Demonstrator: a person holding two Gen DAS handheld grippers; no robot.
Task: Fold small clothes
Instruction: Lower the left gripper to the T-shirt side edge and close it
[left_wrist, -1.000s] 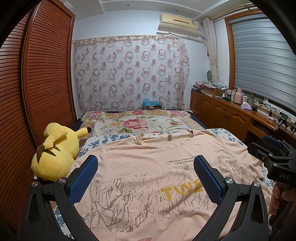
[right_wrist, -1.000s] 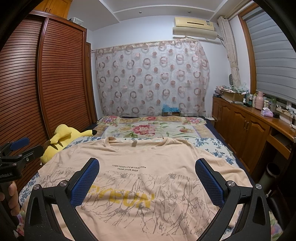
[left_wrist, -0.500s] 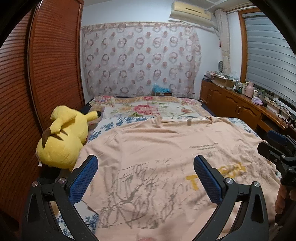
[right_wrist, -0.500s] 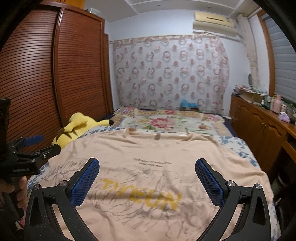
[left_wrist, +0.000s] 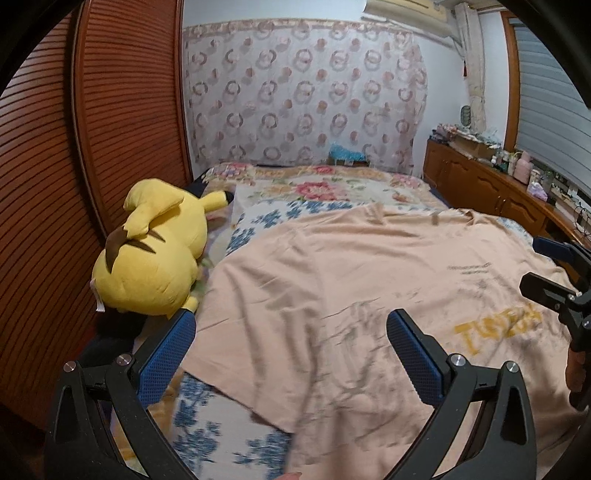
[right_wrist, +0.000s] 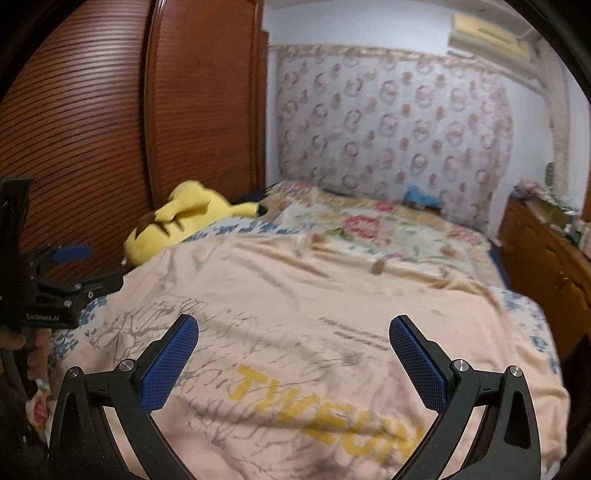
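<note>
Two grippers, both spread wide and holding nothing: left gripper low above the near left part of the shirt, right gripper above the printed chest. One peach T-shirt lying flat and face up on the bed, collar toward the far end, yellow lettering toward the near hem. Not one fold visible so far; only some loose wrinkles across the cloth and a left side edge resting on the blue-flowered sheet. So, by judgement, very early in the task: shirt spread out, folding itself not yet begun. Left to do, probably: take one side or sleeve, bring it over the middle, same for the other side, then fold from hem to collar. Near the left edge of the shirt, just beside it, a yellow plush toy against the wooden wardrobe doors; possibly in the way when the left side is lifted. Strong blur in both views, so fine creases and the exact hem line hard to tell. Behind the bed, a patterned curtain; along the right wall, a wooden cabinet with small items on top.
</note>
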